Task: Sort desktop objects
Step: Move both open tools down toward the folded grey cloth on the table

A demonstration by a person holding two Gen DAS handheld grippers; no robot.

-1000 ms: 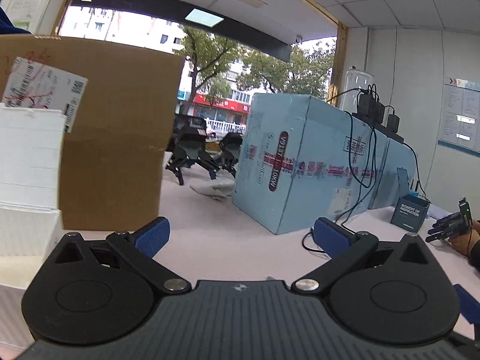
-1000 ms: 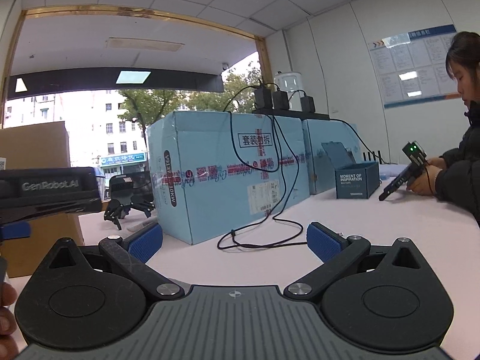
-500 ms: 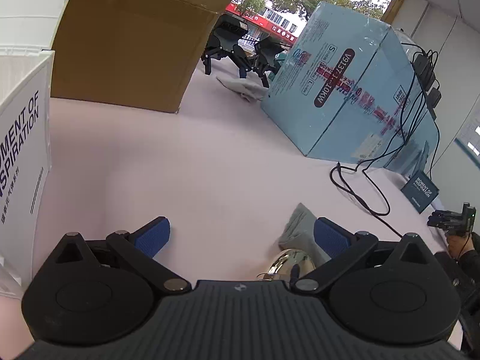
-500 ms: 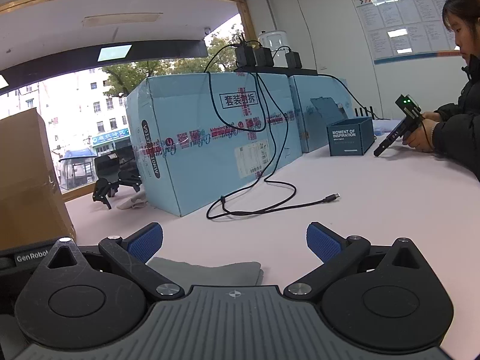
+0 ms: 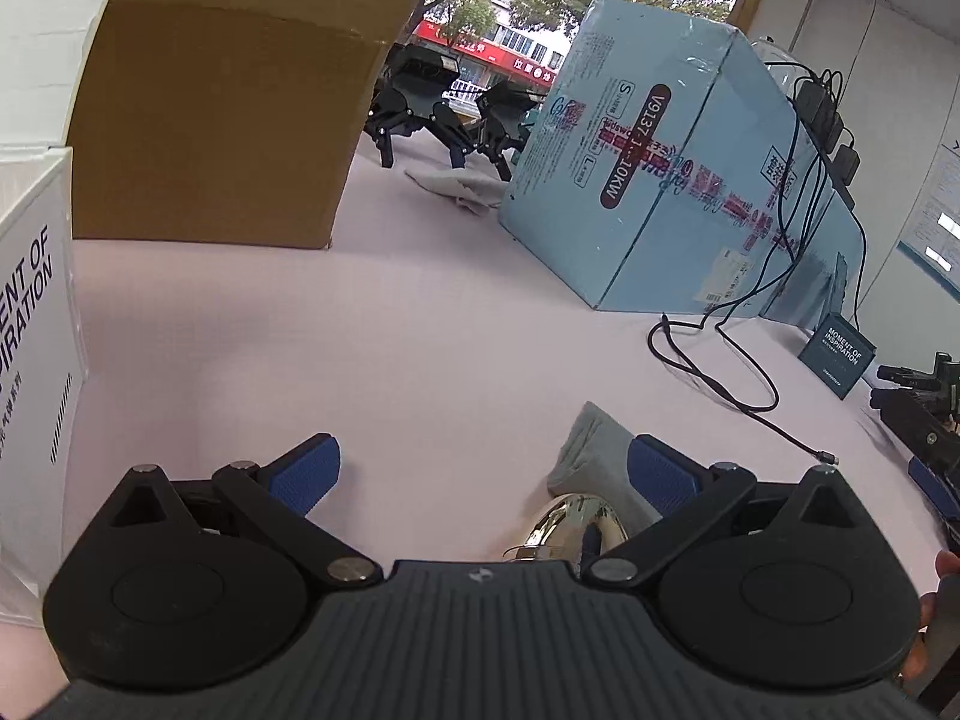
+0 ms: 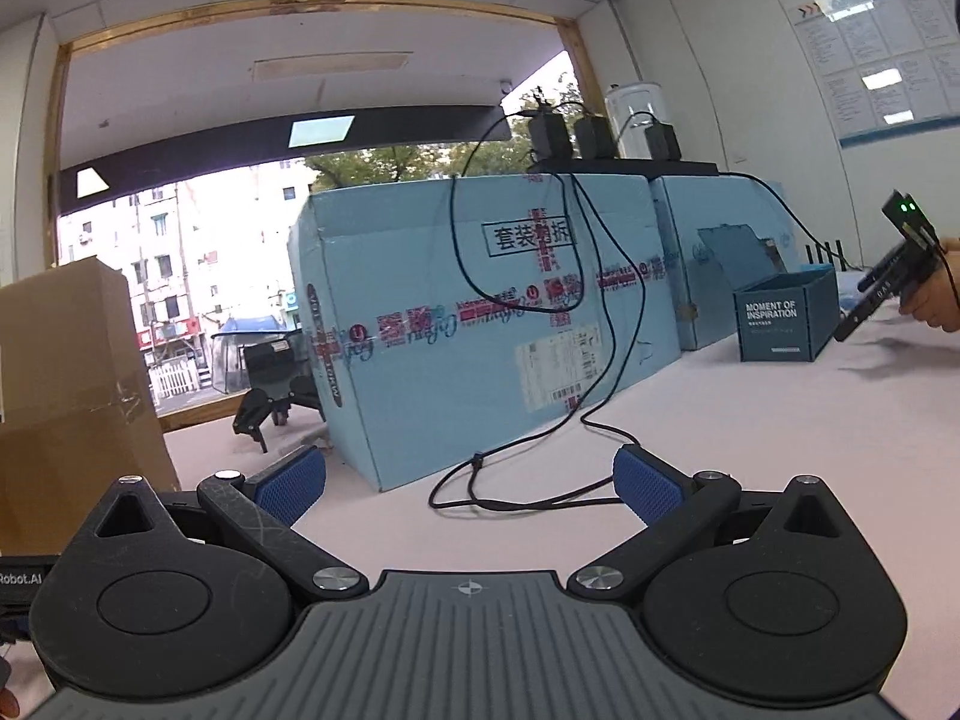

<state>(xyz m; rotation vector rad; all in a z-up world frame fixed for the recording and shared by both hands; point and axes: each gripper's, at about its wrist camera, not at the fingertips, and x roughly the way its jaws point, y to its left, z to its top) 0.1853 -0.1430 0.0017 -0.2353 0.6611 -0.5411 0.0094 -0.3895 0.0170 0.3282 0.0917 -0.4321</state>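
My left gripper (image 5: 483,468) is open above the pale pink table (image 5: 372,330), nothing between its blue pads. A shiny gold rounded object (image 5: 570,525) lies just under its right finger, with a folded grey cloth (image 5: 594,444) beside and behind it. A white box (image 5: 33,348) with black lettering stands at the left edge. My right gripper (image 6: 468,480) is open and empty, raised and facing a large light-blue carton (image 6: 480,324). A small dark-blue open box (image 6: 786,318) sits at the right; the same box (image 5: 837,354) shows in the left wrist view.
A brown cardboard box (image 5: 216,120) stands at the back left. Black cables (image 6: 528,480) trail from chargers on the blue carton (image 5: 660,180) onto the table. Black robot parts (image 5: 438,114) and another grey cloth (image 5: 462,186) lie behind. A person's hand holds a black device (image 6: 888,276) at far right.
The left gripper tilted down from looking level at the boxes to looking at the tabletop, bringing the gold object and grey cloth into view. The right gripper lifted back to a level view.
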